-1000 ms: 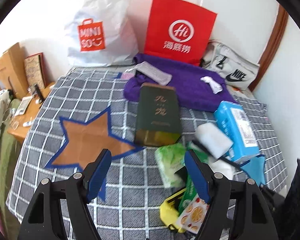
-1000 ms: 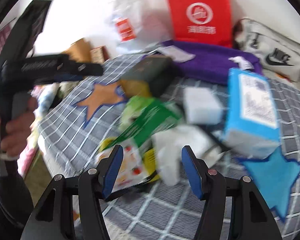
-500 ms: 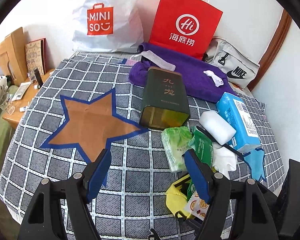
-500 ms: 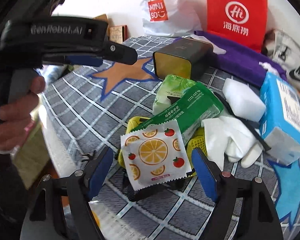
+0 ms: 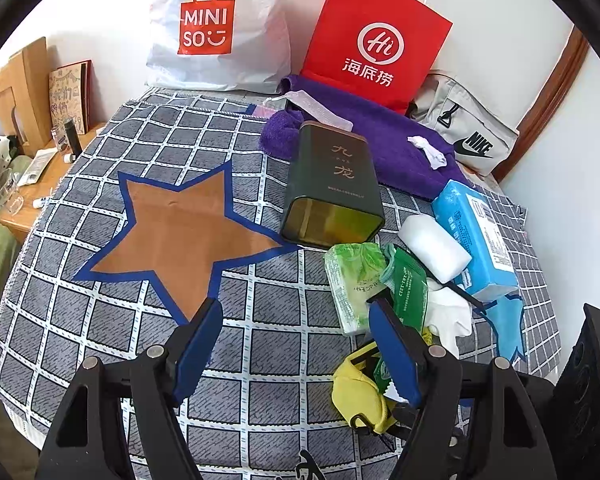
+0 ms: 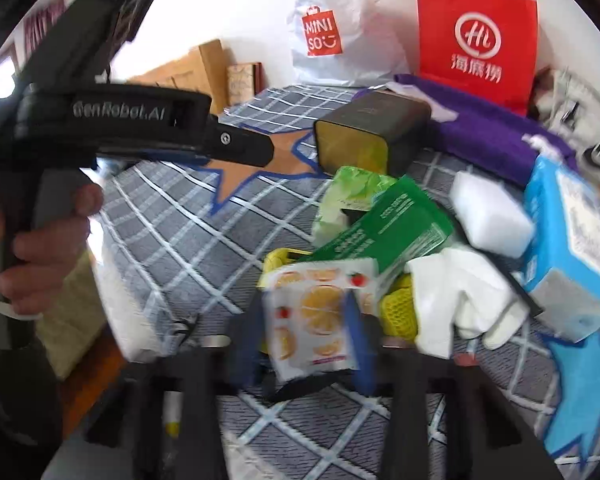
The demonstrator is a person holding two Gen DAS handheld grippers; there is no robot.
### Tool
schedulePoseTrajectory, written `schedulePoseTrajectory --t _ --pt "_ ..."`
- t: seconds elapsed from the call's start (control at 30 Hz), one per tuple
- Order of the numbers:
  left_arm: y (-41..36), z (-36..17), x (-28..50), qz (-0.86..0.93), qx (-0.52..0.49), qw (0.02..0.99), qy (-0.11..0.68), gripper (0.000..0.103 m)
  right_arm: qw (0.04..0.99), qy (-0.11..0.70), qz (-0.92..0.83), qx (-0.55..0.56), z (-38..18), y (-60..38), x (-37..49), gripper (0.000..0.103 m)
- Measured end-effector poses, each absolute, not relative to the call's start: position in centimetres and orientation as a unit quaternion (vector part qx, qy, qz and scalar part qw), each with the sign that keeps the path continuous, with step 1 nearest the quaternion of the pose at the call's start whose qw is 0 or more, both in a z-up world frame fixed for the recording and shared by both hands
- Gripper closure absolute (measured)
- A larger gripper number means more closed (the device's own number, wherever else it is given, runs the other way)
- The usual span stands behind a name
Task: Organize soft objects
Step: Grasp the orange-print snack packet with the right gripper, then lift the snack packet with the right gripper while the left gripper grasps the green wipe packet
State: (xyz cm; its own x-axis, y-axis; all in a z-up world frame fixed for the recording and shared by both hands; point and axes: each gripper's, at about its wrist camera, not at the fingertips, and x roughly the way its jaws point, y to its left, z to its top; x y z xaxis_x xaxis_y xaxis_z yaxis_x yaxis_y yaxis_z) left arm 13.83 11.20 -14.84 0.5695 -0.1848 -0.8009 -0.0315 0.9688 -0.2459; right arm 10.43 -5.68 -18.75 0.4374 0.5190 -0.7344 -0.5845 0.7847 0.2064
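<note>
**Right gripper closes on the fruit-print packet**

Half a second ago the right gripper (image 6: 306, 344) stood spread wide on either side of the fruit packet (image 6: 314, 320). Now its blue fingers (image 6: 354, 340) have drawn in against the packet's two edges, so it looks pinched, though motion blur hides how firm the hold is. The packet's body bulges up between the fingers, a sign that it is soft and will deform under more squeeze.

The packet sits at the near end of the pile, at 6 o'clock in the right wrist view. Behind it, toward 12 o'clock, lie the green sachet (image 6: 388, 220) and the pale green pack (image 6: 350, 192); the yellow mesh (image 6: 398, 308) is partly under it. White gloves (image 6: 464, 292) lie at 3 o'clock, with the sponge (image 6: 490, 216) and blue tissue pack (image 6: 572, 248) beyond. The tin (image 6: 374, 132) lies on its side at 12 o'clock.

The left gripper (image 5: 296, 344) has barely shifted: it hovers over the checked cloth (image 5: 140, 312), jaws spread, holding nothing, with the star patch (image 5: 180, 236) at its 11 o'clock and the pile at its 3 o'clock.

My reading: sorting has just begun, with the first item being taken from the heap. The lift may drag the mesh along, since the two overlap.
</note>
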Motion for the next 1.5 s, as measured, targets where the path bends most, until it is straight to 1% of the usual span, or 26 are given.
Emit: schedulePoseTrajectory --t 0.1,0.13,0.17,0.2,0.27,0.3,0.33,0.37,0.43,0.5,0.6,0.63,0.67,0.7,1.13,1.3,1.5 --pt "11.1 -14.7 13.8 -0.042 -0.117 0.878 0.462 0.029 0.851 0.414 0.321 -0.044 -18.5 -5.8 10.2 0.073" --pt "11.0 -14.7 13.8 -0.042 -0.116 0.878 0.462 0.029 0.853 0.412 0.316 -0.049 -18.5 -5.8 10.1 0.071" --pt "11.0 -14.7 13.8 -0.042 -0.114 0.878 0.462 0.029 0.857 0.408 0.31 -0.053 -18.4 -5.9 10.0 0.065" --pt "10.9 -14.7 13.8 -0.041 -0.113 0.878 0.463 0.029 0.862 0.403 0.301 -0.058 -18.4 -6.0 9.9 0.063" --pt "10.8 -14.8 13.7 -0.041 -0.113 0.878 0.464 0.029 0.868 0.401 0.288 -0.06 -18.5 -6.3 10.0 0.06" --pt "10.8 -14.9 13.7 -0.042 -0.113 0.877 0.465 0.029 0.867 0.403 0.287 -0.057 -18.6 -6.5 10.1 0.054" --pt "10.8 -14.9 13.7 -0.042 -0.113 0.877 0.465 0.029 0.866 0.405 0.287 -0.055 -18.7 -6.6 10.3 0.051" --pt "10.7 -14.9 13.7 -0.043 -0.113 0.877 0.466 0.029 0.864 0.41 0.287 -0.053 -19.0 -6.6 10.5 0.049" --pt "10.6 -15.0 13.8 -0.043 -0.113 0.876 0.466 0.029 0.86 0.417 0.289 -0.05 -19.6 -6.3 11.0 0.049" --pt "10.5 -15.1 13.8 -0.043 -0.112 0.876 0.467 0.029 0.863 0.416 0.283 -0.053 -19.9 -6.0 11.2 0.044" --pt "10.6 -15.3 13.8 -0.043 -0.111 0.875 0.469 0.029 0.861 0.422 0.276 -0.061 -20.6 -5.4 11.6 0.044" --pt "10.7 -15.4 13.8 -0.043 -0.112 0.875 0.47 0.029 0.863 0.422 0.273 -0.059 -20.6 -5.4 11.6 0.046" --pt "10.8 -15.4 13.8 -0.042 -0.113 0.874 0.47 0.029 0.865 0.42 0.268 -0.057 -20.5 -5.5 11.7 0.053" --pt "10.9 -15.5 13.8 -0.04 -0.114 0.874 0.471 0.029 0.865 0.419 0.27 -0.052 -20.3 -5.8 11.7 0.054" --pt "10.2 -16.0 13.9 -0.045 -0.109 0.872 0.475 0.029 0.885 0.383 0.263 -0.007 -17.0 -9.2 10.3 0.054" --pt "8.4 -15.8 13.7 -0.059 -0.091 0.874 0.473 0.029 0.9 0.376 0.222 0.006 -16.2 -12.4 10.1 0.054" --pt "5.1 -16.1 13.9 -0.075 -0.05 0.874 0.478 0.029 0.909 0.384 0.162 0.02 -16.8 -17.1 10.3 0.054"
